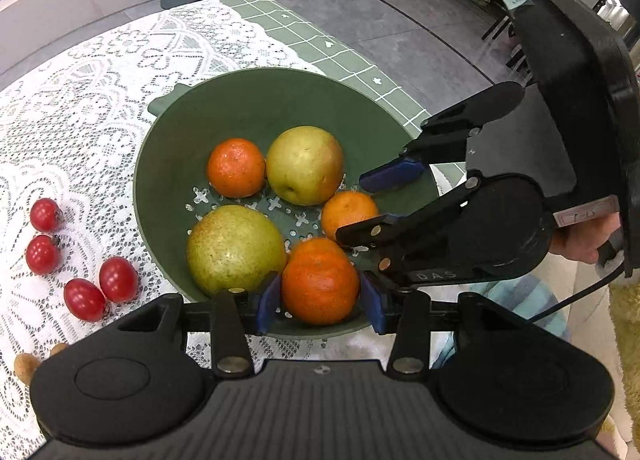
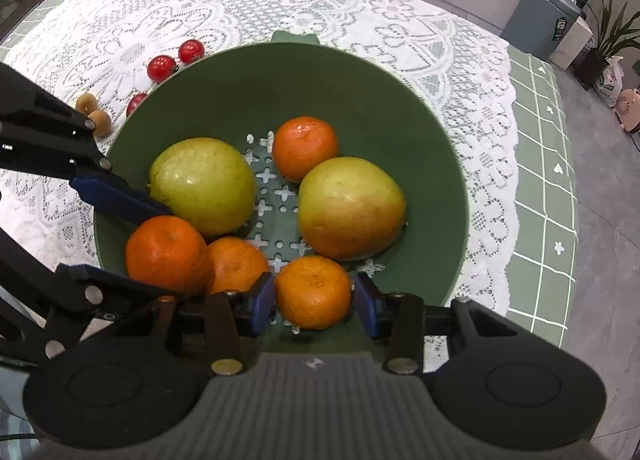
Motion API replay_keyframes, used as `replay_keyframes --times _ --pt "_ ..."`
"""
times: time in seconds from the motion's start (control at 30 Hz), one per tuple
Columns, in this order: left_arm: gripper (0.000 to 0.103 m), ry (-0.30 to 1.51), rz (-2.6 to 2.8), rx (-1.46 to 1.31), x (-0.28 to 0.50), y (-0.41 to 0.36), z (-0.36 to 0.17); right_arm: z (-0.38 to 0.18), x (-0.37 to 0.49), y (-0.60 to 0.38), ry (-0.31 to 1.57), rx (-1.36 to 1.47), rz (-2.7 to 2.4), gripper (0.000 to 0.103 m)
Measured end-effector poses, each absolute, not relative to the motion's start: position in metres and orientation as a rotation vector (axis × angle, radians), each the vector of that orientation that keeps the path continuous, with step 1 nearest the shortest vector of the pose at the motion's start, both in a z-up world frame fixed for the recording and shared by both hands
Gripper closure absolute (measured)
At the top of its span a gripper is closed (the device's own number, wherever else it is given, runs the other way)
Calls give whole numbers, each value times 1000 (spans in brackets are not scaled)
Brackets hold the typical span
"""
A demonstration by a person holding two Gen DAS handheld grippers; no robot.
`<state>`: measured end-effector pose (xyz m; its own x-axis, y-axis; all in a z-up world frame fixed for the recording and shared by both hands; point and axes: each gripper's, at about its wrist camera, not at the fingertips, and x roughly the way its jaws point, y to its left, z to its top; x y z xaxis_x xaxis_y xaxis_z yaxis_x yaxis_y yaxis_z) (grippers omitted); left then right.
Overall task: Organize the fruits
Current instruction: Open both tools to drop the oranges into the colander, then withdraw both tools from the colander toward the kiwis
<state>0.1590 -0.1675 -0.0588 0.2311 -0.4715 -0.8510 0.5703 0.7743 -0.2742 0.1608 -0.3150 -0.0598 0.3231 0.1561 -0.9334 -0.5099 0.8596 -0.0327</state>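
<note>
A green perforated bowl point(image 1: 280, 99) point(image 2: 360, 99) holds two yellow-green pears point(image 1: 236, 248) point(image 2: 352, 207) and several oranges. In the left wrist view, my left gripper point(image 1: 320, 294) straddles the nearest orange point(image 1: 320, 280) low in the bowl, and a thin gap shows at the right pad, so it is open. My right gripper point(image 2: 314, 302) has both blue pads against a smaller orange point(image 2: 314, 292) by the bowl's near wall. From the left wrist view that right gripper point(image 1: 352, 209) reaches in from the right around the same orange point(image 1: 346, 213). The left gripper point(image 2: 160, 252) enters the right wrist view from the left.
Several cherry tomatoes point(image 1: 118, 280) point(image 2: 162, 67) and small brown fruits point(image 1: 26, 366) point(image 2: 94, 111) lie on the white lace tablecloth point(image 1: 100, 79) left of the bowl. A green checked cloth point(image 2: 544, 163) lies under the lace. A hand point(image 1: 584, 240) holds the right gripper.
</note>
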Motion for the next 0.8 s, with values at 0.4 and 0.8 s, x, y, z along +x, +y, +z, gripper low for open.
replay_keyframes --times 0.4,0.8 --pt "33 1105 -703 96 151 -166 -53 -36 148 -320 1109 -283 402 45" --pt "30 949 -688 177 123 -157 -22 -4 125 -314 997 -212 329 32"
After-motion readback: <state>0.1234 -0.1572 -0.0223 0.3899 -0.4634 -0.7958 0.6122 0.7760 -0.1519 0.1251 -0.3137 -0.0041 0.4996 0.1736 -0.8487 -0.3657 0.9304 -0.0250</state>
